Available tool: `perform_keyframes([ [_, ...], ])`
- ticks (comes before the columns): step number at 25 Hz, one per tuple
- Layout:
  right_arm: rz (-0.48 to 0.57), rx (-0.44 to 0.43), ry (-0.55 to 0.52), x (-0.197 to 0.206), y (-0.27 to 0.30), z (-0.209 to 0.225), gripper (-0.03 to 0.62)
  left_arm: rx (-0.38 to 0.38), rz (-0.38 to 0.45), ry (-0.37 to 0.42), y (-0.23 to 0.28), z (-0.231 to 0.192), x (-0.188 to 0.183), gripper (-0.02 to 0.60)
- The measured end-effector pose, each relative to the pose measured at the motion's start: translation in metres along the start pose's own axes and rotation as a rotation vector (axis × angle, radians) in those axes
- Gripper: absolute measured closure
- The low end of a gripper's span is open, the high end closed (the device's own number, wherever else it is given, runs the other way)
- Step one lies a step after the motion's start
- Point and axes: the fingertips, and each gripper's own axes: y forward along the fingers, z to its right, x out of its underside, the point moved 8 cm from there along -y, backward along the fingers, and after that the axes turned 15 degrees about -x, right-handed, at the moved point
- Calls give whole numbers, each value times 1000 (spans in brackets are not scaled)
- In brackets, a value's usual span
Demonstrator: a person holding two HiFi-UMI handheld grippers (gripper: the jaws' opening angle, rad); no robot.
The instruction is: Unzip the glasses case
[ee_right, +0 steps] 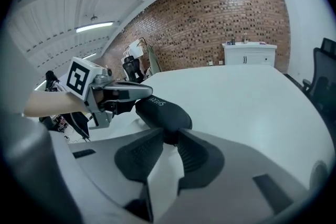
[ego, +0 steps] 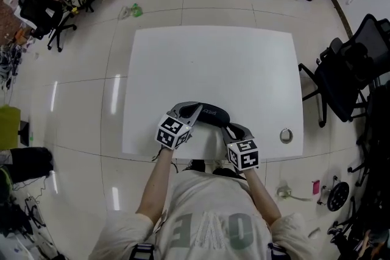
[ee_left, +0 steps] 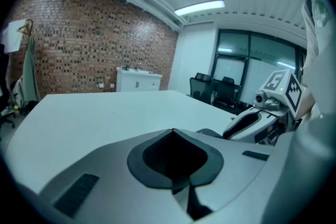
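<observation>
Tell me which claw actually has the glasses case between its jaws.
The right claw: its jaws pinch one end of the black glasses case. The left claw is closed, nothing showing between.

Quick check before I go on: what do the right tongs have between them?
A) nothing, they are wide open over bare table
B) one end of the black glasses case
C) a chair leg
B: in the right gripper view, the right tongs pinch the nearest end of the black glasses case, which lies on the white table.
</observation>
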Motion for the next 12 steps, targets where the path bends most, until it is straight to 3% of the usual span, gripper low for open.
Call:
perform_keyframes([
  [7,-22,-25,-136,-6,-9,9,517,-55,-6,-14,-4,2,-3,589],
  [12,-155,-44,-245,8,-7,17,516,-56,22,-54,-4,19,-27,589],
])
